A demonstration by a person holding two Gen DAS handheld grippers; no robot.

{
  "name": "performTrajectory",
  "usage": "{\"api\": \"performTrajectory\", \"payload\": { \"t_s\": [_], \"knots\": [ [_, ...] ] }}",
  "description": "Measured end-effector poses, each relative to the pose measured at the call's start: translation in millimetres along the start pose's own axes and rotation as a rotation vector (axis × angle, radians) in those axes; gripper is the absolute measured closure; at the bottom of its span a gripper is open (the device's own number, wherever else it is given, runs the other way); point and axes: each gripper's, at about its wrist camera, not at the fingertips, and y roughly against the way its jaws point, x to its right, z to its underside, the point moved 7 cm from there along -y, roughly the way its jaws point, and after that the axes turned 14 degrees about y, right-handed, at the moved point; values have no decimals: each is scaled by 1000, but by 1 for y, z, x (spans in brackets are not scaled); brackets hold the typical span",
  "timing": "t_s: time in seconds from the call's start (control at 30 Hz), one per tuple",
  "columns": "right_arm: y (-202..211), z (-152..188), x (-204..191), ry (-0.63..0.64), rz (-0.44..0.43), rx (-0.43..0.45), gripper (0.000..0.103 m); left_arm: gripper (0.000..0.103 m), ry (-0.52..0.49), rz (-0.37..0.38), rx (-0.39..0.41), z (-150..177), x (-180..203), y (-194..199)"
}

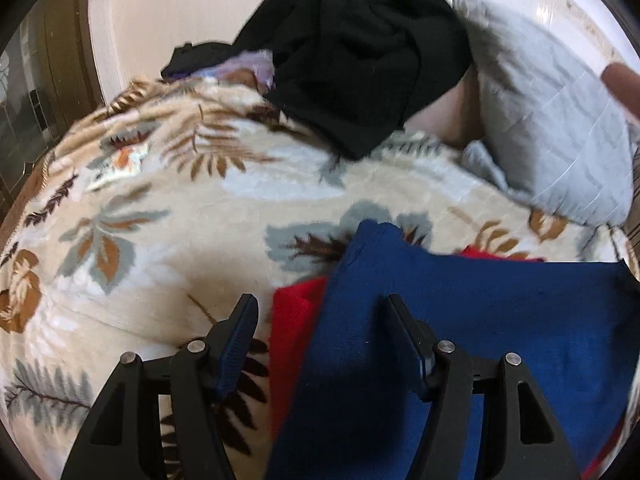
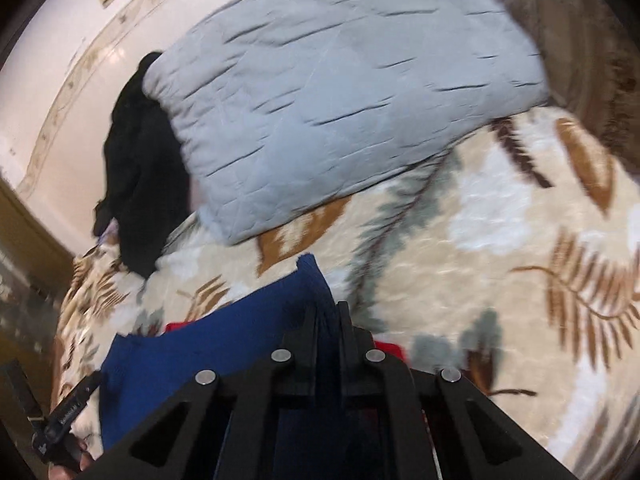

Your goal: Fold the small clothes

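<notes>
A blue knit garment [image 1: 460,320] lies low at six o'clock on the fluffy leaf-patterned blanket [image 1: 168,248], covering a red cloth [image 1: 294,312] that peeks out at its edges. Its far corner points toward twelve. The right gripper [image 2: 326,320] is clamped on that blue fabric; the left gripper [image 1: 322,312] stands spread above it, gripping nothing. A quilted grey pillow [image 2: 340,100] and a crumpled black garment [image 1: 360,60] lie beyond, blurred; the blue piece's near end is cut off.

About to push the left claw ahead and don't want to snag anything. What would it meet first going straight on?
Probably the blue cloth: its left edge and the red cloth beneath lie between the open fingers of the left claw. Depth is unclear.
</notes>
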Motion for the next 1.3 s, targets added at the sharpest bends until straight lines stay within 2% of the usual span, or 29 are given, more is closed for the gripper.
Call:
{"api": "performTrajectory", "payload": {
  "t_s": [0.1,0.17,0.23,0.27,0.33,0.4,0.43,0.47,0.53,0.57,0.6,0.67,0.7,0.8,0.83,0.87,0.9,0.93,1.0,1.1,1.17,1.23,1.3],
  "knots": [
    [-17,10,22,-65,57,-21,95,37,-18,-17,-25,7,2,-14],
    [-33,26,39,-126,62,-63,95,37,-20,-19,-26,7,1,-15],
    [-39,38,46,-196,-7,-82,93,37,-9,-13,-16,5,0,-11],
    [-33,39,47,-222,-56,-60,91,37,-9,-12,1,3,0,-4],
    [-15,38,49,-243,-85,-2,89,37,-22,-6,24,1,2,8],
    [11,35,51,-235,-99,61,65,37,-42,18,45,2,5,25],
    [21,36,50,-225,-101,71,26,37,-49,24,52,2,6,32],
    [32,40,50,-218,-109,72,10,37,-56,27,58,4,5,39],
    [56,48,45,-188,-124,123,11,37,-61,24,54,10,0,50],
    [62,52,40,-155,-126,118,12,37,-65,17,46,16,-5,53],
    [65,58,33,-120,-131,89,14,37,-69,11,42,21,-8,55],
    [64,77,23,-78,-141,16,33,37,-97,-23,32,37,-19,55],
    [58,88,18,-54,-134,-40,35,37,-107,-46,25,43,-26,54],
    [45,114,13,-18,-94,-123,47,37,-98,-71,-10,61,-44,50],
    [39,122,13,-9,-84,-158,71,37,-85,-64,-14,63,-48,49],
    [36,129,12,-3,-91,-181,82,35,-77,-60,-10,65,-51,48],
    [36,134,11,2,-105,-189,84,35,-82,-67,-7,67,-54,47],
    [40,137,9,19,-98,-180,95,35,-92,-81,-8,68,-56,46],
    [54,138,3,70,-61,-159,95,35,-78,-86,-6,67,-59,48],
    [80,144,-3,66,-28,-140,95,35,-81,-112,21,62,-60,53],
    [81,156,-4,74,-9,-168,95,35,-81,-134,26,62,-62,53],
    [71,171,5,38,-6,-210,95,35,-82,-128,25,63,-62,54],
    [61,184,15,-64,-54,-241,95,35,-110,-144,30,63,-62,53]
  ]
}}
